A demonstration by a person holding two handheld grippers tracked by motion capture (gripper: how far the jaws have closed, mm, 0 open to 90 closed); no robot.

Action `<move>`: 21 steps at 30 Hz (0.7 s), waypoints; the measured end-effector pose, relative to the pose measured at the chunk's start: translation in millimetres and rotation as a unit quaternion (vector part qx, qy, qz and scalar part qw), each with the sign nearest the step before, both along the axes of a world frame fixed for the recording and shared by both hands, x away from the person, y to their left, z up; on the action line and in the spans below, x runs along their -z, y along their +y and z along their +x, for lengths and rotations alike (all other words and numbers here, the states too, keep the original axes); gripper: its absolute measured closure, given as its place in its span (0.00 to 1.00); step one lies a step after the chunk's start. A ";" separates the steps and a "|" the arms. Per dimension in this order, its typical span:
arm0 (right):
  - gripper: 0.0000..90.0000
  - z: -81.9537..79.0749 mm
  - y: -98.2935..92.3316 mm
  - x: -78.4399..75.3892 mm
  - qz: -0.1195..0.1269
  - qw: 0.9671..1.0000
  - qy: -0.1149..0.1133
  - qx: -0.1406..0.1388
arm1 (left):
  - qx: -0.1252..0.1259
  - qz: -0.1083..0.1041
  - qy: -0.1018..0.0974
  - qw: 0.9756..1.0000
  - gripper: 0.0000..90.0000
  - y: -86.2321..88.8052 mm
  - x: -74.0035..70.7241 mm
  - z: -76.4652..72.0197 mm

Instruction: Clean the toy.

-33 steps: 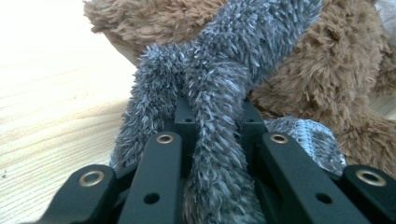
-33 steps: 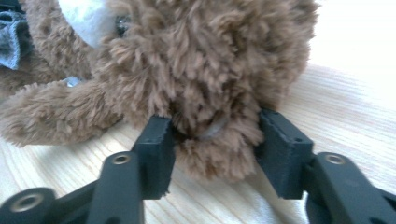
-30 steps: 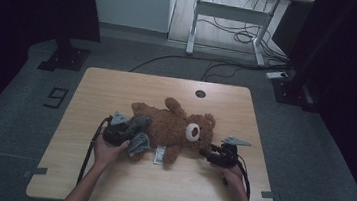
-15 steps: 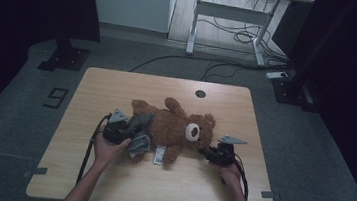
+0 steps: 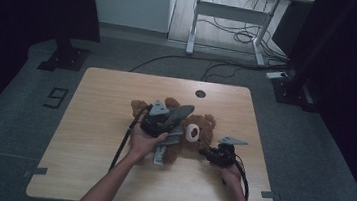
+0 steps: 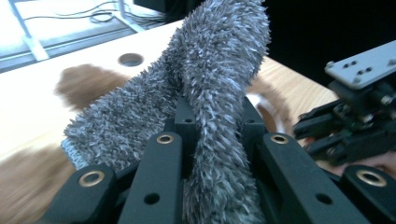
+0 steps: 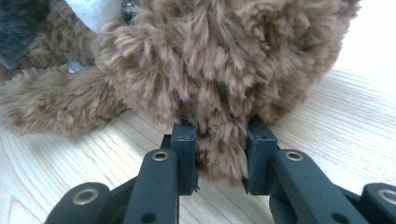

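A brown teddy bear (image 5: 205, 127) lies on its back mid-table, head to the right. My left gripper (image 5: 173, 119) is shut on a grey fuzzy cloth (image 5: 181, 113) and holds it lifted over the bear's body. In the left gripper view the cloth (image 6: 219, 93) stands pinched between the jaws of the left gripper (image 6: 215, 128), with the right gripper (image 6: 345, 130) beyond. My right gripper (image 5: 206, 152) sits by the bear's head. Its jaws have just been closing, and the right gripper (image 7: 222, 140) now pinches a tuft of the bear's fur (image 7: 224, 60).
The wooden table (image 5: 94, 122) has a round cable hole (image 5: 200, 94) near its far edge. Bare wood lies left and in front of the bear. On the floor behind are a white desk frame (image 5: 225, 15), cables and a dark stand base (image 5: 65, 58).
My left hand has carried the grey cloth up and to the right, from beside the bear to over its body. The right hand has kept its place at the bear's head.
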State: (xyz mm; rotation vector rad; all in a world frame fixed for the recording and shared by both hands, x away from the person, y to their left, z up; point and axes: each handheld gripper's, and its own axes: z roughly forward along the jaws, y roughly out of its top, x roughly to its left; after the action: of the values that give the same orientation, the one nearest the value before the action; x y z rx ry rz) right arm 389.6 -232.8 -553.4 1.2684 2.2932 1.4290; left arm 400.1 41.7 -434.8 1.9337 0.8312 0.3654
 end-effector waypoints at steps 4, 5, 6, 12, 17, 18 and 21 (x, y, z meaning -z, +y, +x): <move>0.78 0.0 -0.5 -0.1 -0.001 1.000 -0.001 -0.002 | 0.004 0.026 0.026 0.999 0.84 -21.7 16.0 8.6; 0.78 0.1 -0.5 0.1 -0.001 1.000 -0.002 -0.002 | 0.002 0.035 0.029 0.999 0.84 -23.3 22.4 9.6; 0.78 0.2 -0.5 0.1 -0.001 1.000 0.000 -0.002 | -0.002 0.044 0.026 0.999 0.84 -22.8 28.6 10.1; 0.79 0.8 -0.8 0.3 0.000 1.000 0.003 -0.006 | -0.013 0.018 0.028 0.999 0.84 1.0 34.1 5.7; 0.80 0.8 -0.9 -0.5 0.000 1.000 0.005 -0.007 | -0.027 0.036 0.009 0.999 0.84 24.3 27.2 -5.0; 0.80 1.0 -1.0 -0.4 0.000 1.000 0.005 -0.008 | -0.031 0.034 0.009 0.999 0.84 30.1 27.5 -6.3; 0.80 1.1 -1.0 -0.2 0.002 1.000 0.005 -0.008 | -0.045 0.034 0.005 0.998 0.84 46.7 28.3 -9.4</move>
State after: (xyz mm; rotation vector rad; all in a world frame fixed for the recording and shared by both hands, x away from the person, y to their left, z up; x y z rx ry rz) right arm 390.7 -233.8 -553.2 1.2643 2.3138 1.4348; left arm 390.7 88.4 -463.2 1.9655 0.9257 0.4443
